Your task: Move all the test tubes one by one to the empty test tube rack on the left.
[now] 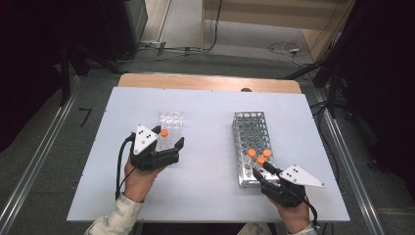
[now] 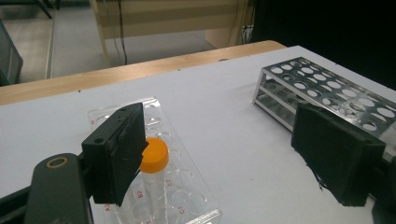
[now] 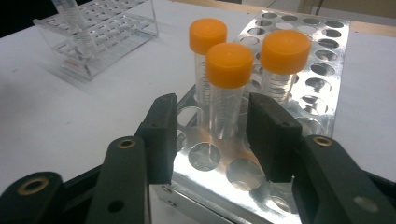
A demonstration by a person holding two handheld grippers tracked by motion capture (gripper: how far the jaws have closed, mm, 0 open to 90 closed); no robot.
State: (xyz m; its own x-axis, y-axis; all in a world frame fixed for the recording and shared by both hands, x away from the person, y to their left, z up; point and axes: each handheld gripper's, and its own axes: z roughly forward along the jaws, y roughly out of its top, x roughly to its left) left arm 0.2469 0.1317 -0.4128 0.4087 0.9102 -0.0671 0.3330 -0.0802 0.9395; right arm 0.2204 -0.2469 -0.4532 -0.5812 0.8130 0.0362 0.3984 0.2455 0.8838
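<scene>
From the high view, one orange-capped tube (image 1: 164, 136) already stands in the clear rack (image 1: 171, 118), and three more wait in the metal rack (image 1: 249, 129).

In the left gripper view, the left gripper (image 2: 224, 161) is wide open beside that moved tube (image 2: 153, 161), holding nothing.

In the right gripper view, the right gripper (image 3: 212, 135) has its jaws partly closed around the nearest tube (image 3: 229, 84), not clearly pinching yet. So one tube looks moved and three are left
</scene>
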